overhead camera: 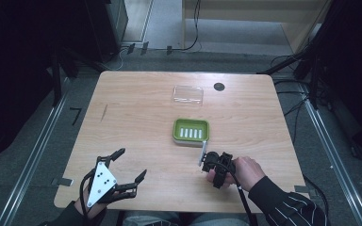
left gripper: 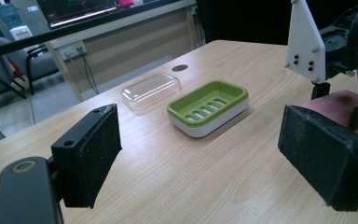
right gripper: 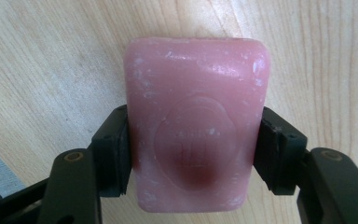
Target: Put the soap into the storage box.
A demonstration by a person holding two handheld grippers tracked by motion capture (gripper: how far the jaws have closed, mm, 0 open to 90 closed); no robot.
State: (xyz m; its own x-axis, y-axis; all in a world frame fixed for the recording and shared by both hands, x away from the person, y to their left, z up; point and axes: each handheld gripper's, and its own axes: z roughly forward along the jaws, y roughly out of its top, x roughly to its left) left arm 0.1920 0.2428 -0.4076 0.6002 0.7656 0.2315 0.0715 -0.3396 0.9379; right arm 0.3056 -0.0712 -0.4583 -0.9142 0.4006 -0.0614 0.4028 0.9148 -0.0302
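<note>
Green soap dish (overhead camera: 191, 130) mid-surface, clear lid (overhead camera: 187, 94) beyond. Right tongs (right gripper: 193, 154) clamp scuffed pink soap bar (right gripper: 193, 121); left tongs (overhead camera: 131, 165) wide.

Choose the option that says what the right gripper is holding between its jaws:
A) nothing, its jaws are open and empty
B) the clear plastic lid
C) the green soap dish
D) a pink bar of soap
D. In the right gripper view, the right gripper has both black jaws pressed against the two sides of the pink bar of soap, just above the wooden table.
</note>
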